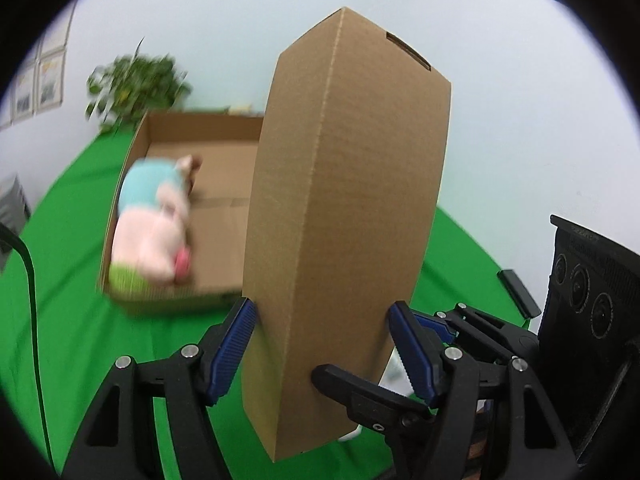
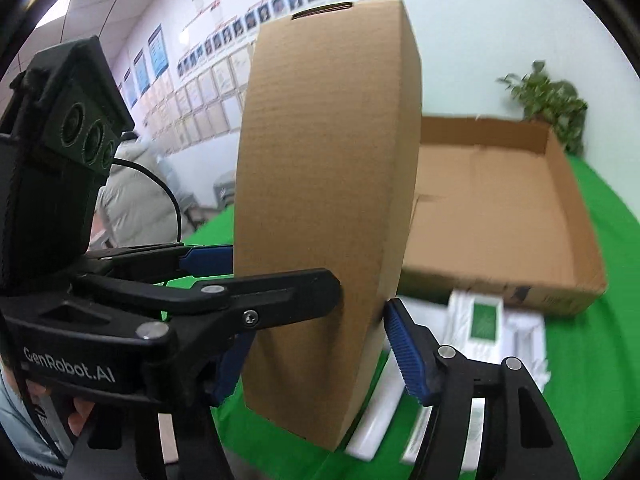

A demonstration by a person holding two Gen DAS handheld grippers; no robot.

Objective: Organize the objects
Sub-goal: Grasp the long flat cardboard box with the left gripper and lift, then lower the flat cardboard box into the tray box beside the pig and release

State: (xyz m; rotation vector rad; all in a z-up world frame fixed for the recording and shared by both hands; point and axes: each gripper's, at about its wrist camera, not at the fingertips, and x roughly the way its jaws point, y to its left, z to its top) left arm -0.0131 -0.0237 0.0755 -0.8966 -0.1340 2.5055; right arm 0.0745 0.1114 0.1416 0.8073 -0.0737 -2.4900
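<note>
A tall closed cardboard box (image 1: 344, 216) stands upright above the green table, held from two sides. My left gripper (image 1: 322, 344) is shut on its lower part with blue pads (image 1: 232, 348) pressing both faces. My right gripper (image 2: 316, 344) is shut on the same box (image 2: 324, 200); its black finger shows in the left wrist view (image 1: 360, 392). Behind lies an open shallow cardboard tray (image 1: 200, 168), which also shows in the right wrist view (image 2: 568, 216). A pink plush toy with a blue top (image 1: 152, 232) lies in the tray's left part.
White flat packages with a green label (image 2: 484, 320) lie on the green cloth (image 2: 592, 360) in front of the tray. A potted plant (image 1: 136, 84) stands behind the tray by the wall. A black cable (image 1: 32, 300) runs at the left.
</note>
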